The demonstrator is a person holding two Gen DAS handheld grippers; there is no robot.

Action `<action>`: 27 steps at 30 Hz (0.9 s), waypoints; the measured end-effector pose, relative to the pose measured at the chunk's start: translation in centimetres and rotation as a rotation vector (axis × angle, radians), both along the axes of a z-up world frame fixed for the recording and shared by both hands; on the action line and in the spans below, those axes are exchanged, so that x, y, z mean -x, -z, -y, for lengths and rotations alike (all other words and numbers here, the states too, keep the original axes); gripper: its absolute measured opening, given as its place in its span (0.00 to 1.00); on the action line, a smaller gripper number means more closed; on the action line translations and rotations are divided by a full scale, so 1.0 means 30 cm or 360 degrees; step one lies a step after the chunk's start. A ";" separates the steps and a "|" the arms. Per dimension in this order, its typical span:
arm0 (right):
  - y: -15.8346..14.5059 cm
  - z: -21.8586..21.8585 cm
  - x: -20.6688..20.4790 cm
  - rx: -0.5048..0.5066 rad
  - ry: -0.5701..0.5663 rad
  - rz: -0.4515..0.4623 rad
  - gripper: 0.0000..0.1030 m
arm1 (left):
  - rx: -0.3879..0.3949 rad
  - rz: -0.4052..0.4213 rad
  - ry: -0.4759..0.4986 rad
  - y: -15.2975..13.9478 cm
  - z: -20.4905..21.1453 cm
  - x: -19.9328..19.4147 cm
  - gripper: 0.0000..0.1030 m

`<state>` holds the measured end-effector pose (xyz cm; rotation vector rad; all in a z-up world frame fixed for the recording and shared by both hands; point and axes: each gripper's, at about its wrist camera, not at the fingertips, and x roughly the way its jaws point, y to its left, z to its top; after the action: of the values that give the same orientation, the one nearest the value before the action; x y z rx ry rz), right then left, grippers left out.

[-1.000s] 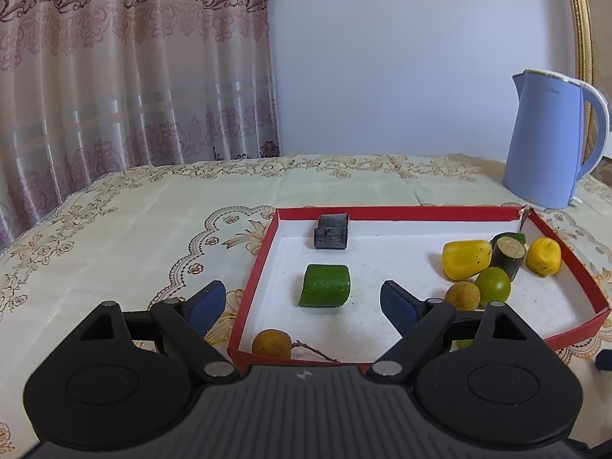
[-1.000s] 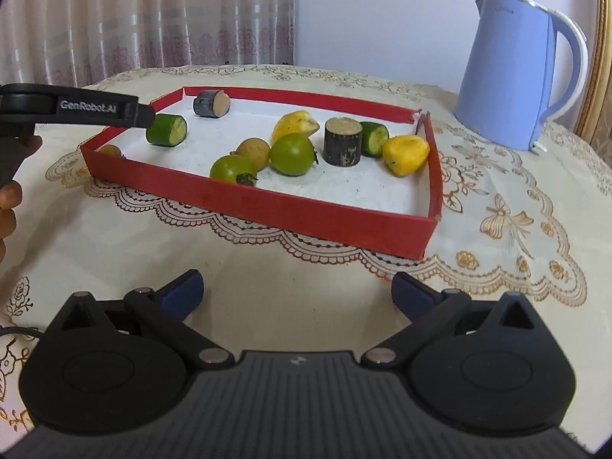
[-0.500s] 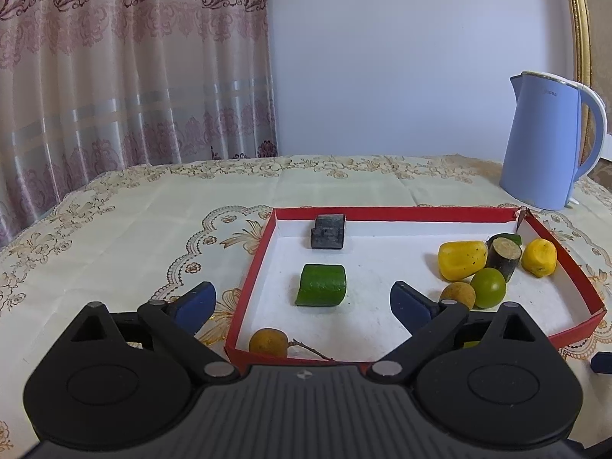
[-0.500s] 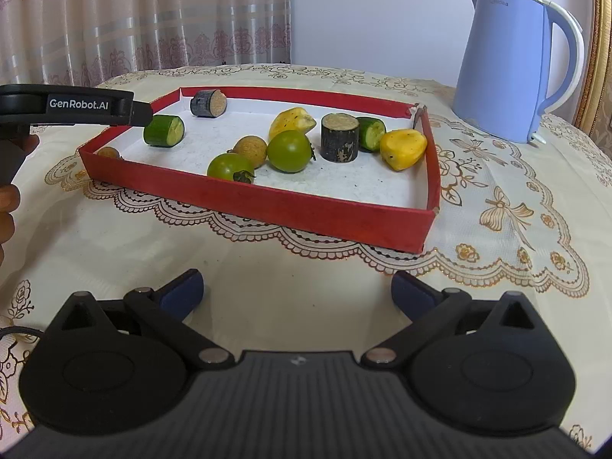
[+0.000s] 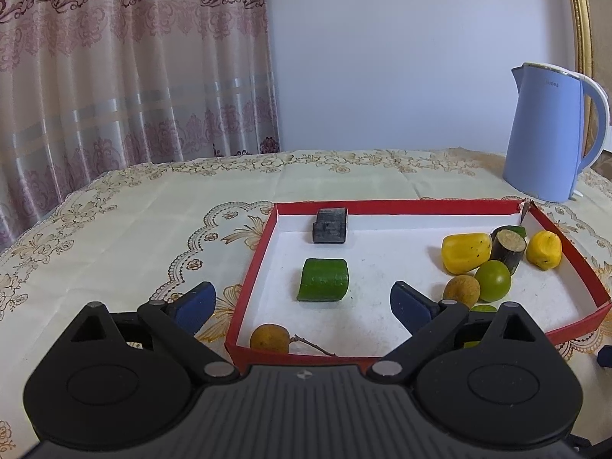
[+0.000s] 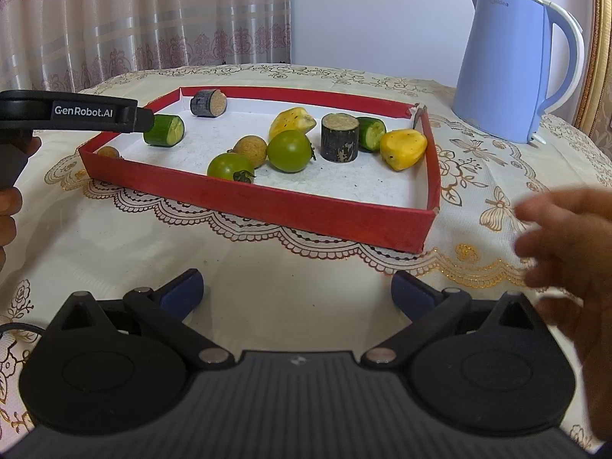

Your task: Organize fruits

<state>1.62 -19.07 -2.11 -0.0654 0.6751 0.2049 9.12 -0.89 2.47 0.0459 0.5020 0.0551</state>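
Fruit pieces in a shallow red cardboard tray (image 6: 306, 212) on the lace-clothed counter (image 6: 267, 279).

Inside: two green tomatoes (image 6: 289, 150), two rough brown longans (image 6: 250, 150), two yellow chunks (image 6: 403, 148), two cucumber stubs (image 5: 323, 279), two dark bark-skinned cylinders (image 6: 339, 137). Both tongs, left (image 5: 302, 304) and right (image 6: 296, 294), gape empty.

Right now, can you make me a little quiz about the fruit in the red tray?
1. True or false: the blue kettle stands inside the red tray.
2. How many green tomatoes lie in the tray?
3. What is between the fingers of the left hand-held gripper? A) cucumber piece B) nothing gripped C) longan

Key: 1 false, it stands outside on the tablecloth. 2 two. 3 B, the jaws stand open.
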 end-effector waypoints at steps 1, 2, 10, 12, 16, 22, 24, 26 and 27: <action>0.000 0.001 0.000 0.0000 0.0000 0.0000 1.00 | -0.0002 -0.0001 0.0000 0.001 0.002 -0.001 0.96; 0.000 -0.001 -0.001 0.0000 0.0000 0.0000 1.00 | -0.0006 -0.0002 0.0002 0.001 0.004 -0.001 0.96; 0.000 -0.001 -0.001 0.0000 0.0000 0.0000 1.00 | -0.0047 0.0001 -0.0005 0.008 0.015 -0.002 0.96; 0.000 -0.001 0.000 0.0000 0.0000 0.0000 1.00 | -0.0044 -0.0003 -0.0008 0.009 0.013 -0.004 0.96; 0.000 -0.001 -0.001 0.0000 0.0000 0.0000 1.00 | -0.0034 -0.0010 -0.0006 0.008 0.010 -0.004 0.96; 0.000 0.000 0.000 0.0000 0.0000 0.0000 1.00 | -0.0026 -0.0016 -0.0001 0.007 0.005 -0.004 0.96; 0.000 -0.001 0.000 0.0000 0.0000 0.0000 1.00 | -0.0025 -0.0018 -0.0001 0.007 0.005 -0.004 0.96; 0.000 -0.001 -0.001 0.0000 0.0000 0.0000 1.00 | -0.0024 -0.0018 0.0000 0.007 0.005 -0.005 0.96; 0.000 0.001 0.000 0.0000 0.0000 0.0000 1.00 | -0.0024 -0.0018 0.0000 0.007 0.005 -0.004 0.96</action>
<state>1.61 -19.09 -2.10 -0.0653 0.6750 0.2050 9.25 -1.05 2.26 0.0607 0.5129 0.0588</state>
